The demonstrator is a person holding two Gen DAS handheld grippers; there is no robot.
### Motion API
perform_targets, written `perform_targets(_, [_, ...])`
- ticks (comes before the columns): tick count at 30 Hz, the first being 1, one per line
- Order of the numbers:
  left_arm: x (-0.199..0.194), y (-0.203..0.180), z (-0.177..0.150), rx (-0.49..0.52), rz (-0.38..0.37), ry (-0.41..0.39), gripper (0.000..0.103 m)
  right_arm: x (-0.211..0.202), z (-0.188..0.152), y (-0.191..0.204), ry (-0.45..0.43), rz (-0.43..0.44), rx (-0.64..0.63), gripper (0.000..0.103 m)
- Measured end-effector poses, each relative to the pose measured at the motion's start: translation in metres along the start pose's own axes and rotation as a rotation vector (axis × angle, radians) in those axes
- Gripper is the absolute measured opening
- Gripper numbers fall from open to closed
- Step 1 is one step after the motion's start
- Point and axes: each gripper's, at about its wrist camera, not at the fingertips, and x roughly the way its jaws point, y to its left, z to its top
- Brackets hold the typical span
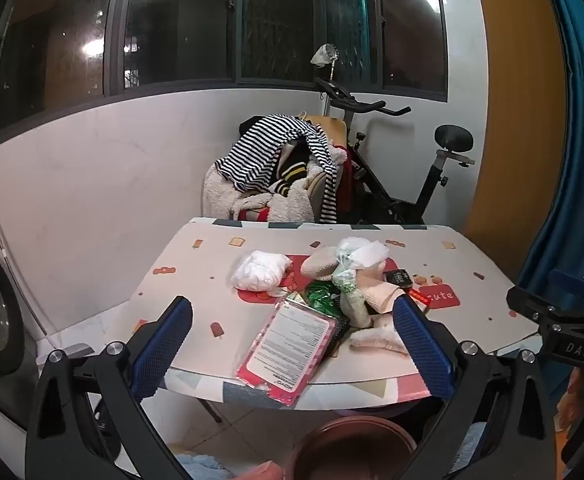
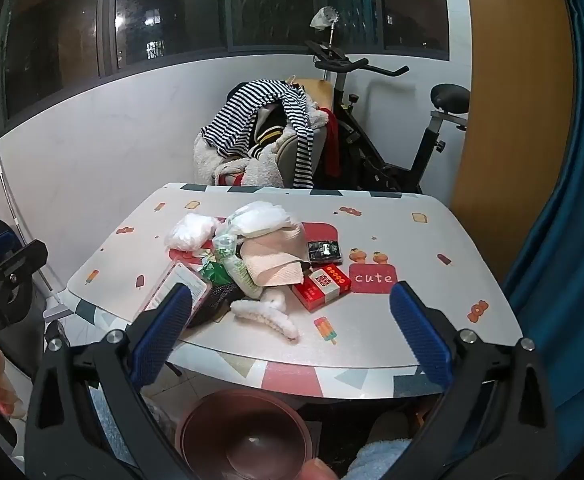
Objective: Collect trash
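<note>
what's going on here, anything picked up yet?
Nothing picked up yet. A person holds the left gripper and right gripper short of the table, both open and empty. The clutter sits untouched in a heap: a pink package hanging over the near edge, a white plastic bag, a red box and crumpled cloth. A brown bin stands on the floor below the near edge.

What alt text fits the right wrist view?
The open right gripper hovers before a table piled with trash: a red box, a pink packet and white plastic bags. A brown bin sits below.
</note>
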Motion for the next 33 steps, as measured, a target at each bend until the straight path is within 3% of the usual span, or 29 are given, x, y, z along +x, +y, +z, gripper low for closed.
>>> perform_targets(7, [0.004,-0.007,0.001,0.038,0.031,0.001,0.098,0.000,-0.002,0.000,0.006,0.003,0.003,0.098])
perform_targets(13, [-0.006,0.006,-0.012,0.020,0.018,-0.024,0.098,-0.004,0.000,0.003,0.006,0.002,-0.029,0.097])
perform_targets(33, [-0.004,-0.001,-0.007,0.047,0.032,-0.015,0.098,0.000,0.000,-0.005,0.008,-0.008,-0.019,0.097])
